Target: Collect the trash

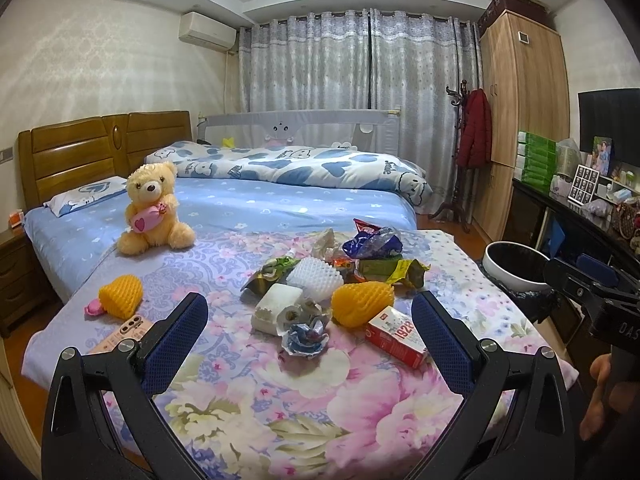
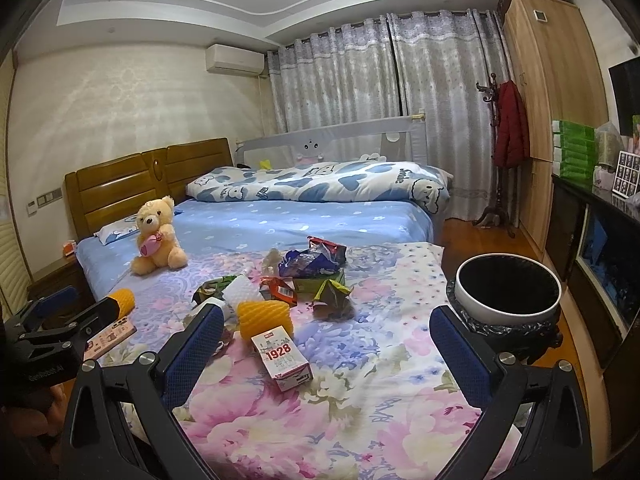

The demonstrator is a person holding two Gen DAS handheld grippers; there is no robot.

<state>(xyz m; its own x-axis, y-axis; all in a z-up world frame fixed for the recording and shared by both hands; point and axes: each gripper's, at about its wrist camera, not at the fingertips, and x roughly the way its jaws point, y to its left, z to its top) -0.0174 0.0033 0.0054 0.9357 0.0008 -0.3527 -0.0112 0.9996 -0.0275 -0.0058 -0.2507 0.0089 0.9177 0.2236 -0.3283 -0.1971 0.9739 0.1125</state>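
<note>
seemingly at the very start of the job: trash still strewn in a loose pile across the floral quilt at the foot of the bed, nothing visibly lifted yet. among the litter, a red-and-white 1928 carton, a yellow foam fruit net, a white foam net, a crumpled blue-and-white wrapper, a blue snack bag and green packets. off to one side, a second yellow net near a phone and a teddy bear, the latter two probably not trash. beside the bed on the right, a white bin lined with a black bag, its inside too dark to judge for contents.

left gripper spread wide and empty, poised low over the quilt with the crumpled wrapper and the carton lying between and just ahead of its fingers. right gripper likewise wide apart and empty, the carton framed between its fingers, the bin just right of them. everything, by the look of it, left to collect.
</note>
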